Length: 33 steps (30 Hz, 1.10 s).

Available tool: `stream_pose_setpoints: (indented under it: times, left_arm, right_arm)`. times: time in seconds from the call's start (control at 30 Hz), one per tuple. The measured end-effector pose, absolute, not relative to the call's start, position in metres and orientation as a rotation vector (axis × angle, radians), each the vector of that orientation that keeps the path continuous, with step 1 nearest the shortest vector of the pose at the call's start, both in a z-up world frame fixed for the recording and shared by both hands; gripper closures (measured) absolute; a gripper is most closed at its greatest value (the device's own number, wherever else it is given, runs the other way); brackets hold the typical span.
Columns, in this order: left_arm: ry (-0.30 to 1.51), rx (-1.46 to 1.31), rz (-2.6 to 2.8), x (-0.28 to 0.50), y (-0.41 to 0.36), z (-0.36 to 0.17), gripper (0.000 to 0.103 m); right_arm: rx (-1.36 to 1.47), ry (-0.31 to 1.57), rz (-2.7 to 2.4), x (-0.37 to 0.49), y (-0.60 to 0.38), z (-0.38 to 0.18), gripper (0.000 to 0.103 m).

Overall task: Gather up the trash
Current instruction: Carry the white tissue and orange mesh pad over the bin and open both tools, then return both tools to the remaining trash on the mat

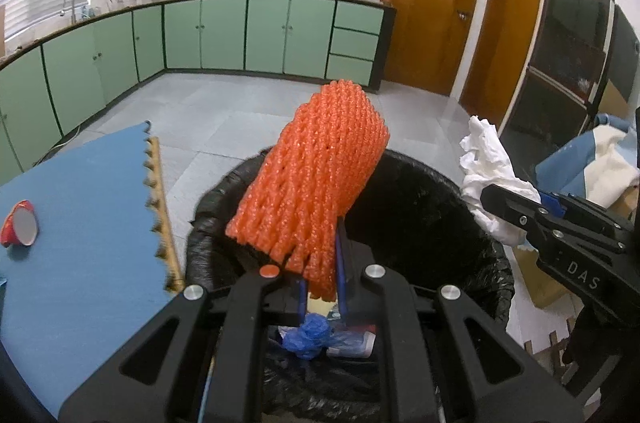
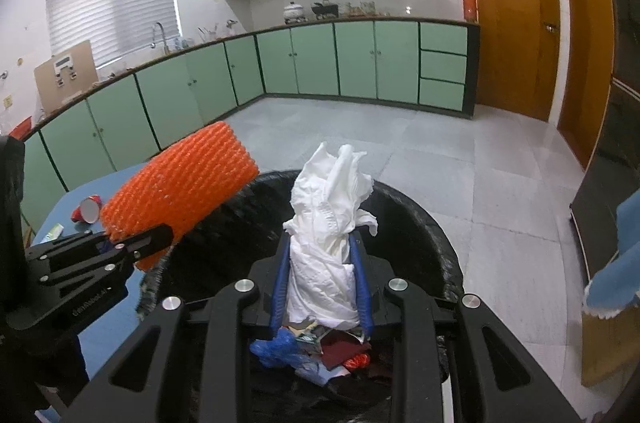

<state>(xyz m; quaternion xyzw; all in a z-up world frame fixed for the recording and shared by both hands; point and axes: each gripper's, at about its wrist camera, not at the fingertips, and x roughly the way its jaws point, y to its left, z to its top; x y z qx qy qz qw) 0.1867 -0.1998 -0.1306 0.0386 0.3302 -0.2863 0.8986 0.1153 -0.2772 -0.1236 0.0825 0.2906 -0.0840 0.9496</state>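
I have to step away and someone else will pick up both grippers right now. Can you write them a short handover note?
Left gripper: shut on the orange foam mesh sleeve, held above the black-lined trash bin.
Right gripper: shut on the crumpled white paper wad, also over the bin.
Done: both pieces lifted to the bin; other trash already lies inside.
Left: release both, then fetch the tipped red paper cup on the blue foam mat.

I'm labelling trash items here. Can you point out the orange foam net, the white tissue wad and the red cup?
orange foam net (image 1: 316,175): left wrist view, mid mesh.
white tissue wad (image 2: 328,223): right wrist view, centre folds.
red cup (image 1: 20,227): left wrist view, open mouth.
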Motion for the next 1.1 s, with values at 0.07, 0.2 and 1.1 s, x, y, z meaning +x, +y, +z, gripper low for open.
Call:
stream_pose_setpoints:
  times: [0.07, 0.2, 1.1]
  left_arm:
    - [0.696, 0.092, -0.594, 0.190, -0.206, -0.138, 0.094]
    - [0.720, 0.103, -0.599, 0.199, -0.217, -0.149, 0.093]
    - [0.613, -0.003, -0.496, 0.205, -0.126, -0.110, 0.037]
  right_arm:
    - [0.175, 0.601, -0.177, 0.115, -0.282, -0.130, 0.075]
    - [0.184, 0.628, -0.185, 0.122, -0.292, -0.142, 0.072]
    - [0.150, 0.543, -0.185, 0.122, -0.260, -0.115, 0.006]
